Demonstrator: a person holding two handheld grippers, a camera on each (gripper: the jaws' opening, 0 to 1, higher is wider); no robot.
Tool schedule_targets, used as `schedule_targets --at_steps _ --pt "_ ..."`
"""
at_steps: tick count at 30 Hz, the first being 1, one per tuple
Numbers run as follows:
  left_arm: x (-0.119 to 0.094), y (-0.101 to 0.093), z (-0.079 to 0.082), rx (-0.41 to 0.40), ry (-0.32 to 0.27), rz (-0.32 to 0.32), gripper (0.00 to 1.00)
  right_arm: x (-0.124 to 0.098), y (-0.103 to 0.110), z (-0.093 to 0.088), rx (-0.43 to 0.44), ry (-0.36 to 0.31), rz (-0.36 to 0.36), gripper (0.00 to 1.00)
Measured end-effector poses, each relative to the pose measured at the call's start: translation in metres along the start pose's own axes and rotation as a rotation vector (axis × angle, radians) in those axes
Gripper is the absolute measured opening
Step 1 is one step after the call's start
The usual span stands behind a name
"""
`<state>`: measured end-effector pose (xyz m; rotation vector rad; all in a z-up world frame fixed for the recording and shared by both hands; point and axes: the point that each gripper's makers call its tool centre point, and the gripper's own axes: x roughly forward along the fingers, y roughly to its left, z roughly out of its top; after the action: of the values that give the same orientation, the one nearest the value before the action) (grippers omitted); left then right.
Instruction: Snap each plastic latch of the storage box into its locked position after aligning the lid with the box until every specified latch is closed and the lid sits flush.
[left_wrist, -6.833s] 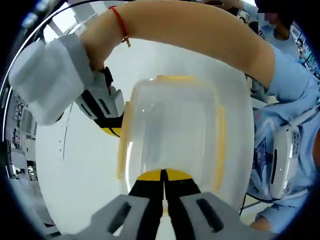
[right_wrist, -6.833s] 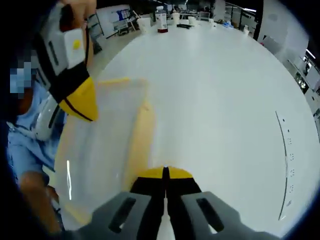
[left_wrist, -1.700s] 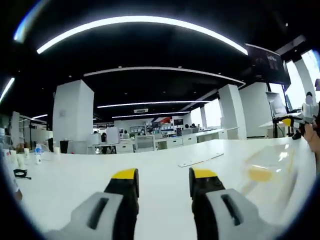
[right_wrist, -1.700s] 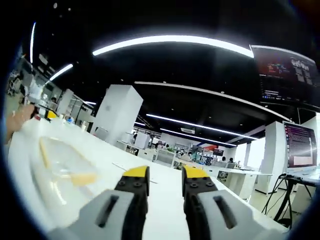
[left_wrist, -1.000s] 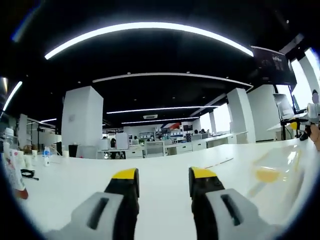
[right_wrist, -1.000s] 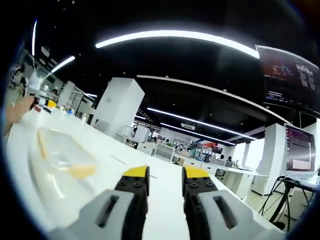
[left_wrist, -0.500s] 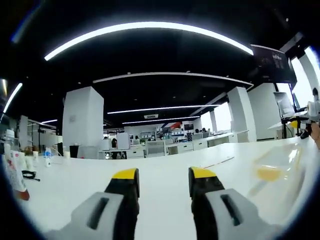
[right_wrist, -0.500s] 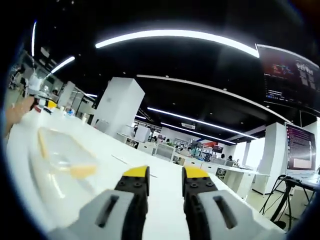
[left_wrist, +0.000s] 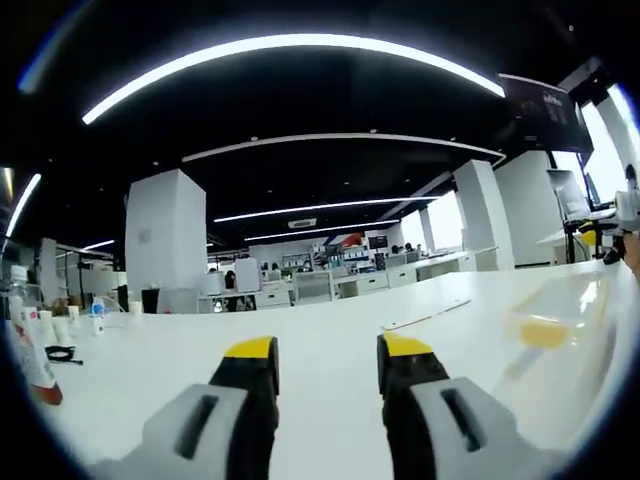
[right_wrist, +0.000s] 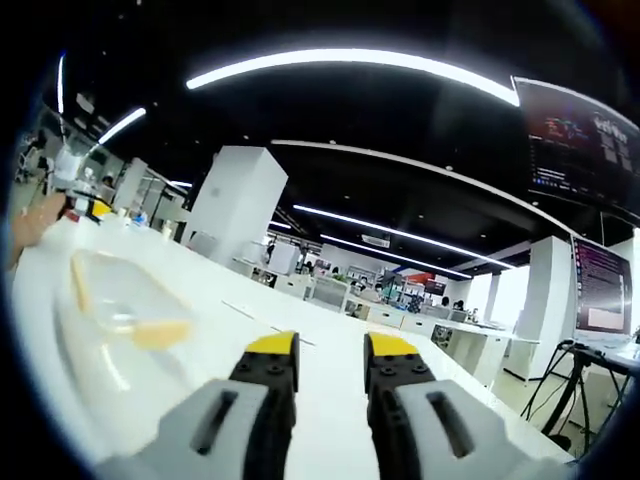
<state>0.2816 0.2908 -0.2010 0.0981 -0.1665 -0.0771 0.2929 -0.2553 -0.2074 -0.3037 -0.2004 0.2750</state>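
Both grippers rest low over a white table (left_wrist: 150, 370) and look out level across an open office. In the left gripper view the left gripper (left_wrist: 326, 352) has its yellow-tipped jaws parted with bare tabletop showing between them, holding nothing. The clear box (left_wrist: 560, 320) sits on the table well off to the right of those jaws, its yellow latch (left_wrist: 545, 335) facing the camera, lid on; whether the latch is snapped down cannot be told at this size. At the far right edge the other gripper (left_wrist: 612, 222) shows small beyond the box. A bottle (left_wrist: 25, 340) with a red base stands at the far left, with small cups (left_wrist: 65, 325) near it. In the right gripper view the right gripper (right_wrist: 331, 352) likewise stands open and empty, and the box (right_wrist: 120, 300) lies well to the left of its jaws with a yellow latch (right_wrist: 160, 333) on the near side. A hand (right_wrist: 30, 230) shows at the left edge beyond the box.
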Motion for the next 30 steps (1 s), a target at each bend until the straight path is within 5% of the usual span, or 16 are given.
schedule_targets --at_steps 30 --pt "0.0006 0.0029 -0.0022 0.014 0.012 0.013 0.39 0.0018 0.0086 0.0027 -0.02 -0.002 0.028 0.25"
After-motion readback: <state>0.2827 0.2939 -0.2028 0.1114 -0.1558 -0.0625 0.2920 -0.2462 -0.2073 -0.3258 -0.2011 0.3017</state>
